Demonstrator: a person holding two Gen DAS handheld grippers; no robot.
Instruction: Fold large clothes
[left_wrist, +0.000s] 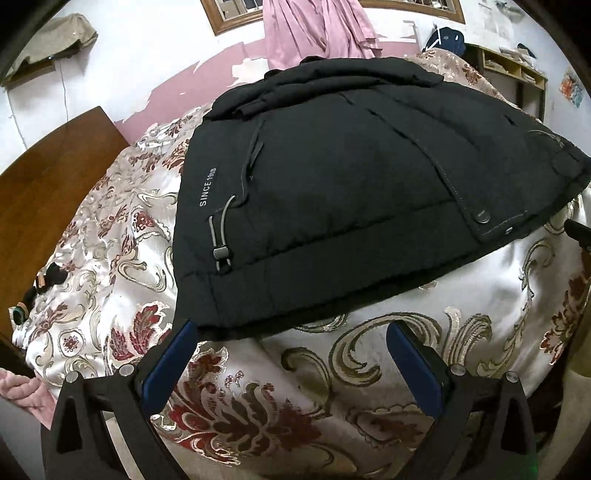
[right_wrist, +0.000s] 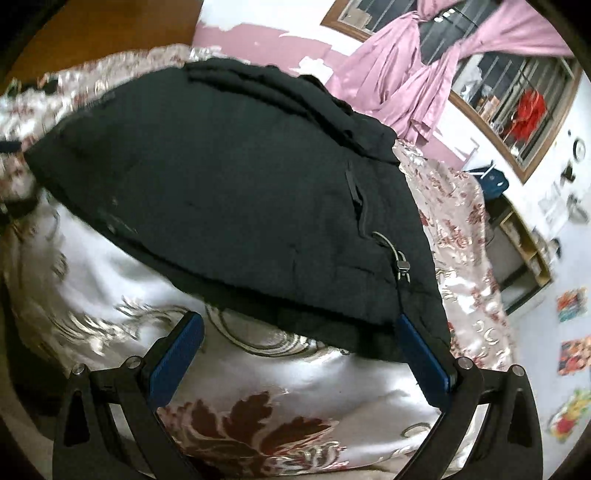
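A black padded jacket lies folded on the bed, its hem toward me, with a "SINCE" print and a drawcord toggle near its left edge. My left gripper is open just in front of the hem's left corner, its left pad at the corner. In the right wrist view the jacket fills the middle. My right gripper is open at the hem's right corner, its right pad against the jacket edge by the toggle.
The bed has a shiny white cover with red and gold floral pattern. A wooden headboard is on the left, small dark items lie at the bed's left side. Pink curtains, a window and shelves stand behind.
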